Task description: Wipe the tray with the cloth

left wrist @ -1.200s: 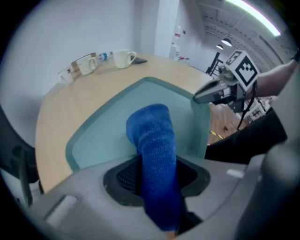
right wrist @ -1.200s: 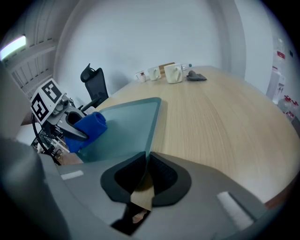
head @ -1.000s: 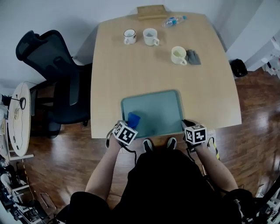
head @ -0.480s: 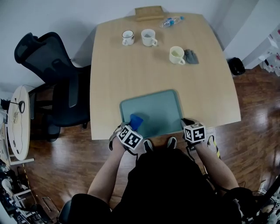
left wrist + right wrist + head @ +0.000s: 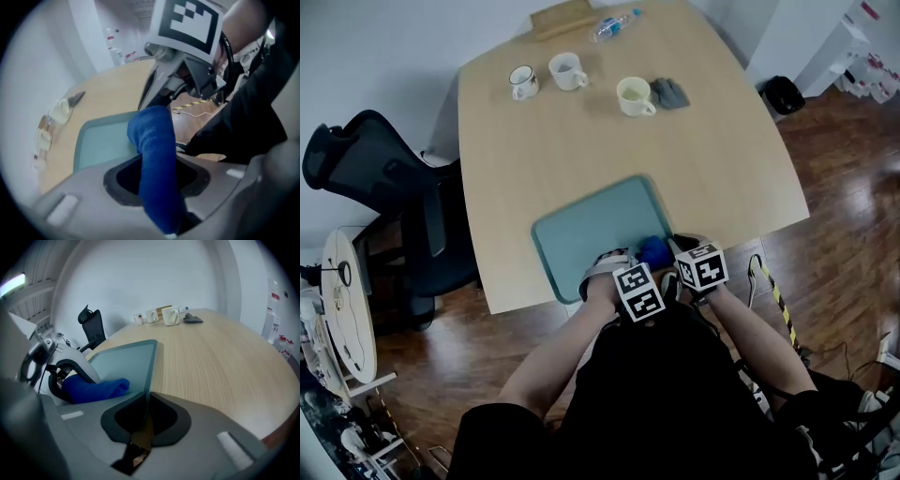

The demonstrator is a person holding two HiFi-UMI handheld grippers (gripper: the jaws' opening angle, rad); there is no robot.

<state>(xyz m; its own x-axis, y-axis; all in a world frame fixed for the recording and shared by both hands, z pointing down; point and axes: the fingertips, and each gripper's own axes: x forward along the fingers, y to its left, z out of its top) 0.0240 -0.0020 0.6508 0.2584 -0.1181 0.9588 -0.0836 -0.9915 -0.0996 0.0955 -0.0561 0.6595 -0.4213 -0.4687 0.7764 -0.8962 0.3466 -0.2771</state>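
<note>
A teal tray (image 5: 591, 234) lies at the near edge of the wooden table (image 5: 581, 141). My left gripper (image 5: 648, 257) is shut on a folded blue cloth (image 5: 652, 251), which rests on the tray's near right corner. In the left gripper view the cloth (image 5: 154, 154) sticks out between the jaws over the tray (image 5: 101, 140). My right gripper (image 5: 679, 247) sits right beside it, shut on the tray's right rim. The right gripper view shows the rim (image 5: 149, 366) running into its closed jaws, with the cloth (image 5: 93, 389) and left gripper (image 5: 61, 376) just to the left.
Three mugs (image 5: 523, 82) (image 5: 567, 71) (image 5: 634, 97) stand at the table's far side with a grey rag (image 5: 671, 92), a water bottle (image 5: 614, 25) and a wooden block (image 5: 562, 17). A black office chair (image 5: 384, 187) stands left of the table.
My left gripper has swept the blue cloth along the tray's near edge from the left corner to the right one and rolled. The right gripper has kept its grip in place.
</note>
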